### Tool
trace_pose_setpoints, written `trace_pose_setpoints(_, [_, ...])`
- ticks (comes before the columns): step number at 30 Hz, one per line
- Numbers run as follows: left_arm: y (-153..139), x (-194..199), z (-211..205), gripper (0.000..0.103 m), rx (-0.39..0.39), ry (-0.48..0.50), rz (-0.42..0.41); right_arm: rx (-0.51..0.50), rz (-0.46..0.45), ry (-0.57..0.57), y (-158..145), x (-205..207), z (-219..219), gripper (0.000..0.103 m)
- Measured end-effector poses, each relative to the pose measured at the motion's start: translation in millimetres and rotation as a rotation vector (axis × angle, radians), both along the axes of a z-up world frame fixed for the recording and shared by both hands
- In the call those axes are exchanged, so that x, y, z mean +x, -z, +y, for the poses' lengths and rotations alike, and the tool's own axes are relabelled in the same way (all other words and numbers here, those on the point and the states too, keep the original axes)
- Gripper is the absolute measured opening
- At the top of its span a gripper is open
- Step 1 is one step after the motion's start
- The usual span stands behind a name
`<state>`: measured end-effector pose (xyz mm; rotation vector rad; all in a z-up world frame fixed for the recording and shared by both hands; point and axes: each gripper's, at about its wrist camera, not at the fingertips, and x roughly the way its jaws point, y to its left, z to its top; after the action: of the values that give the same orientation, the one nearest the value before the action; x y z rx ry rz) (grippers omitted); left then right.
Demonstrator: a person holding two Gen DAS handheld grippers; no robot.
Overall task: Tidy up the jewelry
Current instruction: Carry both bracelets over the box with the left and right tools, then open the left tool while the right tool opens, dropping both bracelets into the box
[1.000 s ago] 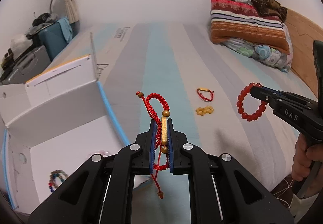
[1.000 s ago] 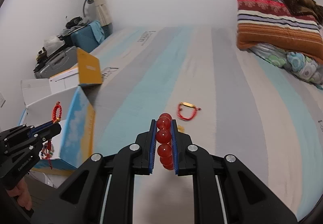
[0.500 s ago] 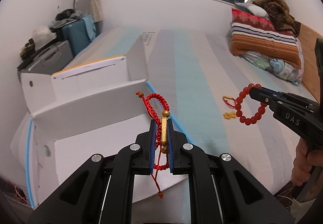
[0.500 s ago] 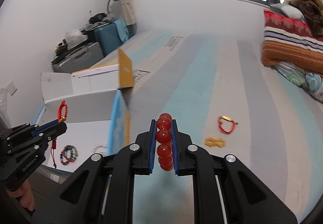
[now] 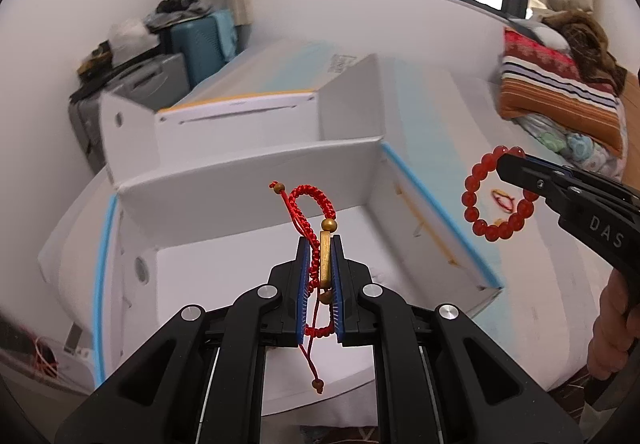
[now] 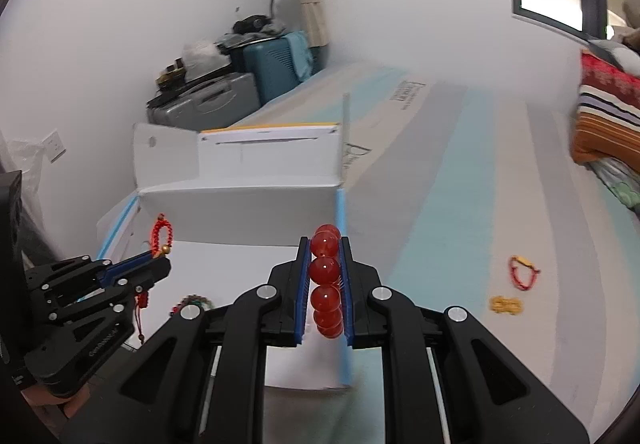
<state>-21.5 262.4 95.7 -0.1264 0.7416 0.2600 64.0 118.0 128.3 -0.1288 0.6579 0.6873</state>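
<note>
My left gripper (image 5: 319, 244) is shut on a red braided cord bracelet with a gold bar (image 5: 325, 260) and holds it over the open white box (image 5: 248, 172). It also shows in the right wrist view (image 6: 162, 236). My right gripper (image 6: 325, 244) is shut on a red bead bracelet (image 6: 326, 270) above the box's blue-edged right wall; the beads show in the left wrist view (image 5: 480, 212). A multicolour bead bracelet (image 6: 196, 300) lies inside the box. A red cord bracelet (image 6: 523, 273) and a gold piece (image 6: 506, 305) lie on the bed.
The box's lid flap (image 6: 272, 148) stands up behind it. Suitcases and clutter (image 6: 224, 84) stand by the wall at the left. A striped pillow and blankets (image 5: 560, 92) lie at the far right of the striped mattress (image 6: 460, 172).
Both grippers swung left with their bracelets, from over the mattress to over the open box. The loose jewelry on the bed now lies off to the right.
</note>
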Motion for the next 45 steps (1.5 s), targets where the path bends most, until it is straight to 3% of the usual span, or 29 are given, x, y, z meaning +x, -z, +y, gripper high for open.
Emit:
trace_pose_setpoints(9, [23, -13, 34, 0.009, -0.009, -0.055, 0.05, -0.041, 0.047, -0.067, 33, -10, 50, 0.013])
trace_pose_setpoints(20, [50, -12, 52, 0.009, -0.033, -0.081, 0.102, -0.094, 0.105, -0.083, 66, -5, 72, 0.013])
trace_pose_setpoints(30, [52, -10, 49, 0.01, -0.033, -0.08, 0.102, -0.121, 0.116, -0.086, 71, -3, 76, 0.013])
trace_pose_setpoints(36, [51, -12, 52, 0.02, -0.035, -0.107, 0.1, -0.11, 0.099, -0.084, 66, -6, 76, 0.015])
trace_pose_setpoints(41, [49, -15, 51, 0.046, -0.032, -0.115, 0.086, -0.099, 0.058, -0.065, 58, -10, 66, 0.052])
trace_pose_setpoints(43, [48, -15, 50, 0.063, -0.033, -0.12, 0.079, -0.096, 0.049, -0.05, 54, -8, 60, 0.062])
trace_pose_setpoints(45, [47, -15, 49, 0.066, -0.03, -0.128, 0.078, -0.094, 0.043, -0.033, 52, -5, 53, 0.069])
